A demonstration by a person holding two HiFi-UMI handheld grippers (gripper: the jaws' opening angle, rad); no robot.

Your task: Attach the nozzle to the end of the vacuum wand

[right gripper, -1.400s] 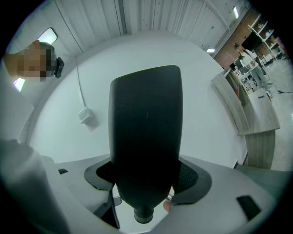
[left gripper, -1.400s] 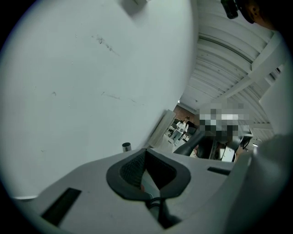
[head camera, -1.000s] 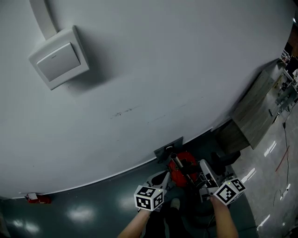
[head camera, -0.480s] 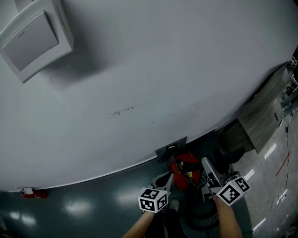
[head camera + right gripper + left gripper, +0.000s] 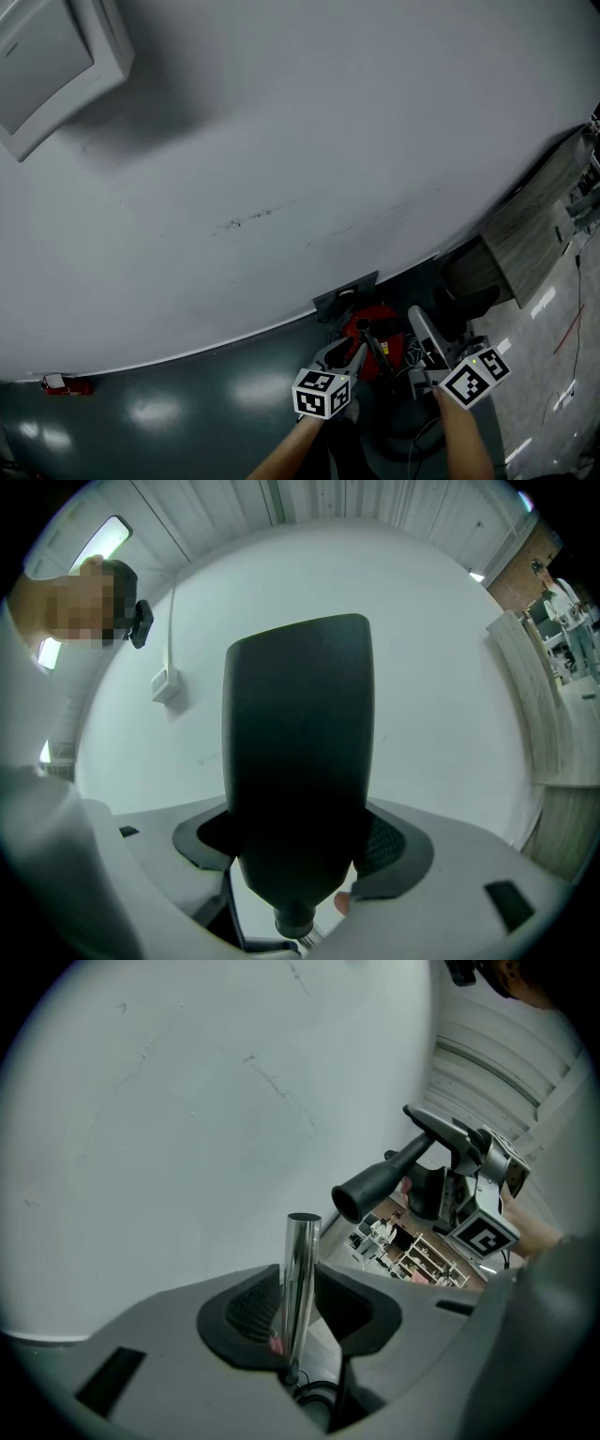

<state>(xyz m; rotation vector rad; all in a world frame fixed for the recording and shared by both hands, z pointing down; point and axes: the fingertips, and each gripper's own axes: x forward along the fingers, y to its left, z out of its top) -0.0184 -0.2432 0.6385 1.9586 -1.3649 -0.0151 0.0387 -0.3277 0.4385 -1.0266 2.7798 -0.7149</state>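
Chrome wand (image 5: pixel 301 1279) stands upright between the jaws of the left gripper (image 5: pixel 347 361), with its open top end poking above the pads. Those jaws are opening: low down, a slit of floor shows beside the tube, so the pads do not pinch it.

Right gripper (image 5: pixel 298 846) is clamped on the black nozzle (image 5: pixel 298 761). The nozzle's broad flat body fills the gap between the pads and rises well above them.

Seen from the left gripper view, the nozzle's round mouth points down and left toward the wand's top end. It is near the wand but apart from it, and not yet fitted on.

From the head view, both grippers sit low at the bottom edge, close together. They are over a red vacuum (image 5: pixel 375 328) on the dark floor (image 5: pixel 187 412) at the foot of a white wall (image 5: pixel 281 141).

A grey box (image 5: pixel 42 56) is fixed to the wall at upper left. A wooden cabinet (image 5: pixel 525 225) stands against the wall at right
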